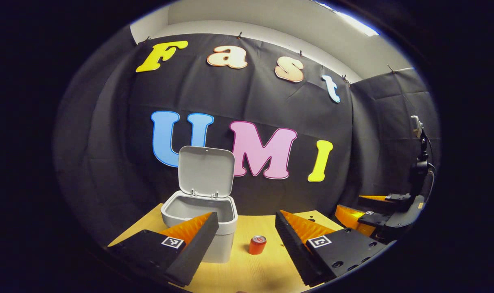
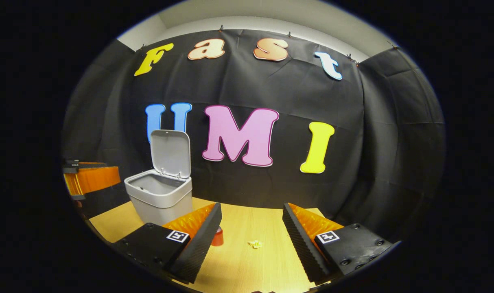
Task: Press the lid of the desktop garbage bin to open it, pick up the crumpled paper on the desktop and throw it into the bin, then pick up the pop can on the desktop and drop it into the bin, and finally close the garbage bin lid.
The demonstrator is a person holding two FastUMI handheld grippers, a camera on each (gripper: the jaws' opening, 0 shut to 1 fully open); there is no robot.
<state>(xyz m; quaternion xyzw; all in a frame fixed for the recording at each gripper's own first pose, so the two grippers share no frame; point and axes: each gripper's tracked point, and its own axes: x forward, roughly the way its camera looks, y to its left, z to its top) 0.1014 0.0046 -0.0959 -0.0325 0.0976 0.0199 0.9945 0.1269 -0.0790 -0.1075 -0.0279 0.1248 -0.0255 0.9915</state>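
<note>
I see the bin (image 1: 198, 228) with its lid (image 1: 206, 171) standing up, so the paper (image 2: 255, 243) is next. It lies on the desk (image 2: 247, 264) right of the can (image 1: 257, 244). Both the right hand-held gripper (image 2: 251, 236) and the left hand-held gripper (image 1: 247, 240) are spread apart, empty. I'd lower the right one straddling the paper. The paper looks tiny, and the can is half hidden behind a finger in the right gripper view.

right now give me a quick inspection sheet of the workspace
surface: wooden table, bare between items
job's things: grey bin with lid upright and open; red pop can standing right of the bin; crumpled paper lying on the table
clutter: nothing seen
grippers: left claw open, empty; right claw open, empty
cables: dark cable behind the right claw in the left gripper view
surroundings: black cloth wall, pale ceiling
</note>
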